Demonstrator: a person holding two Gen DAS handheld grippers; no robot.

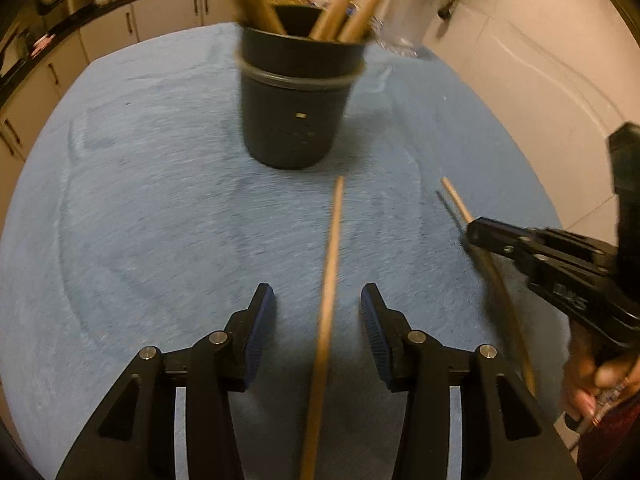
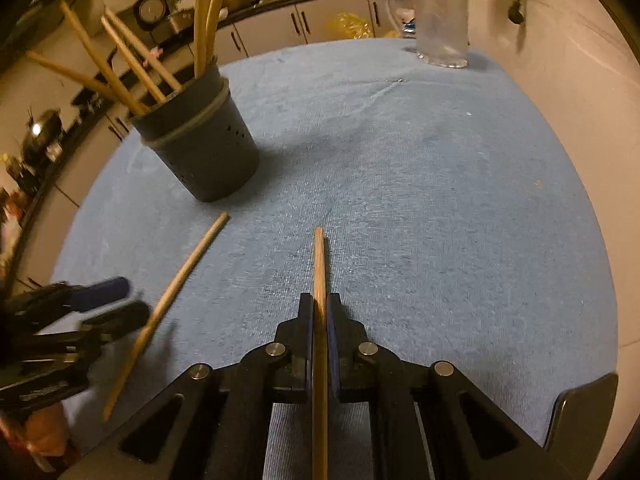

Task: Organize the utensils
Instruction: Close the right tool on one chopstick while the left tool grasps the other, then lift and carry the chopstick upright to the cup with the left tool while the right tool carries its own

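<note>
A dark utensil holder (image 1: 294,96) stands on the blue cloth (image 1: 140,200), with several wooden sticks in it; it also shows in the right wrist view (image 2: 204,140). My left gripper (image 1: 318,312) is open, its jaws on either side of a wooden stick (image 1: 330,280) that lies on the cloth. That stick also shows in the right wrist view (image 2: 176,288), next to the left gripper (image 2: 120,300). My right gripper (image 2: 319,312) is shut on a second wooden stick (image 2: 319,264). In the left wrist view the right gripper (image 1: 480,236) holds that stick (image 1: 456,200) at the right.
A clear glass jug (image 2: 440,16) stands at the far right of the cloth, also blurred in the left wrist view (image 1: 408,12). Kitchen cabinets (image 1: 168,12) and a cluttered counter run behind the table. A pale wall (image 2: 560,80) is on the right.
</note>
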